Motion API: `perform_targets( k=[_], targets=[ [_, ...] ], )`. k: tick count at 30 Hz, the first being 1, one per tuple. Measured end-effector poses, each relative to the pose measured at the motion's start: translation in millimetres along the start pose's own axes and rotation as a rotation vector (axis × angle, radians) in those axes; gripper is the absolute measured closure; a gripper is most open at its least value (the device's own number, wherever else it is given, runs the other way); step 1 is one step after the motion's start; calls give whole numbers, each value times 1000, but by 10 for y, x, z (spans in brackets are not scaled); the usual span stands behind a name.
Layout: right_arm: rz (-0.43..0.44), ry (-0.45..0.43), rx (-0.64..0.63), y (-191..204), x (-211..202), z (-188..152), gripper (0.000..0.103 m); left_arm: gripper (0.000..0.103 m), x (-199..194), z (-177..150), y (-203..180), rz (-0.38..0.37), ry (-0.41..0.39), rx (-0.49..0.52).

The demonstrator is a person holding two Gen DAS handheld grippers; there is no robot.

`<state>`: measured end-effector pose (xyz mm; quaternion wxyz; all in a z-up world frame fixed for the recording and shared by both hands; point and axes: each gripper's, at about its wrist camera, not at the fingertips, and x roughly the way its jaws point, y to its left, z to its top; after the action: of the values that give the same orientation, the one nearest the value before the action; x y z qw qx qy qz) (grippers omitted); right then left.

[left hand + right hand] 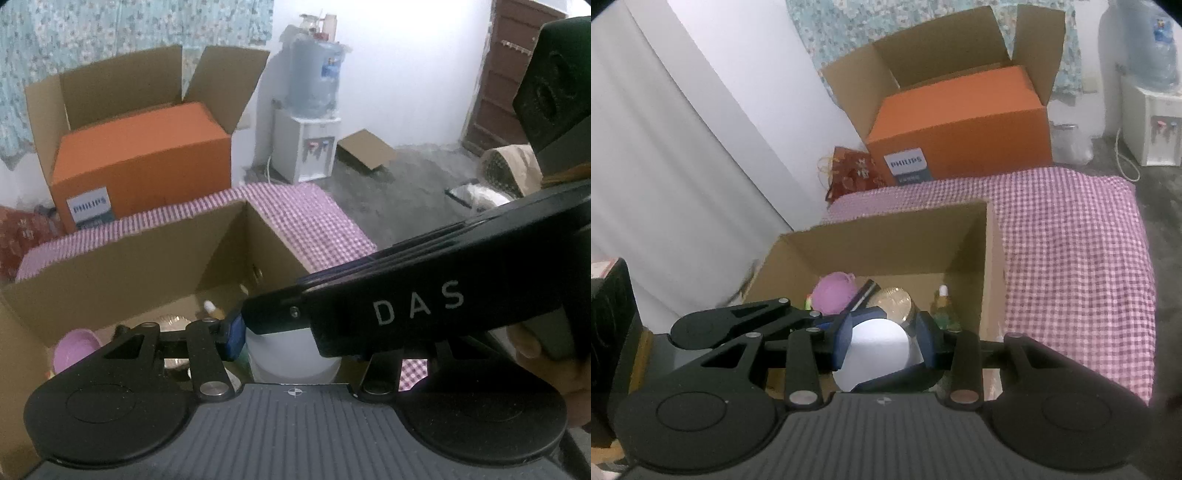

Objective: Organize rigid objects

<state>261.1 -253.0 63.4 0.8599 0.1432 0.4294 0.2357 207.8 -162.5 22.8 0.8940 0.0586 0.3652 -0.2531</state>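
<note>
A white round container [879, 347] hangs over an open cardboard box [886, 240], held from two sides. My right gripper [884, 341] is shut on it, one blue pad [844, 339] on each flank. My left gripper [295, 345] grips the same white container [291, 358]. Its left pad [234, 336] presses the side, and its other finger is hidden behind the right gripper's black body [406, 306]. In the cardboard box [129, 273] lie a purple bowl [834, 295], a gold round lid [892, 302], a small dropper bottle [943, 301] and a black pen [864, 291].
The box stands on a purple checked cloth [1071, 258]. Behind it is a larger carton holding an orange Philips box [960, 125]. A water dispenser [310, 122] stands by the wall, and flat cardboard [365, 147] lies on the floor. A black speaker [609, 332] sits at the left.
</note>
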Motion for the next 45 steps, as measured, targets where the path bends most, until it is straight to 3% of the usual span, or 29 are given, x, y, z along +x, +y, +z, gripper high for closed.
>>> perform_targets(
  k=[5,13,25,29,32,36,40,45],
  targets=[
    [-17,29,-7,-25,63,-40,61,52,70,-37,17,-9,33,-4],
    [-10,24,25,-80,25,-100,61,48,-11,-62,-18,7,23,20],
    [15,-132,106,24,-447,-293,59,34,-511,-164,4,97,-57,10],
    [-6,-194,121,112,-611,-381,46,28,-689,-256,54,134,-69,-19],
    [-28,-232,115,218,-701,-474,45,26,-816,-321,106,160,-75,-45],
    [-43,-264,111,375,-775,-618,33,21,-956,-432,181,227,-80,-73],
    [-112,-288,101,515,-776,-786,31,16,-1062,-588,289,277,-79,-112],
    [-179,-300,87,668,-747,-953,19,11,-1159,-719,428,322,-76,-174]
  ],
)
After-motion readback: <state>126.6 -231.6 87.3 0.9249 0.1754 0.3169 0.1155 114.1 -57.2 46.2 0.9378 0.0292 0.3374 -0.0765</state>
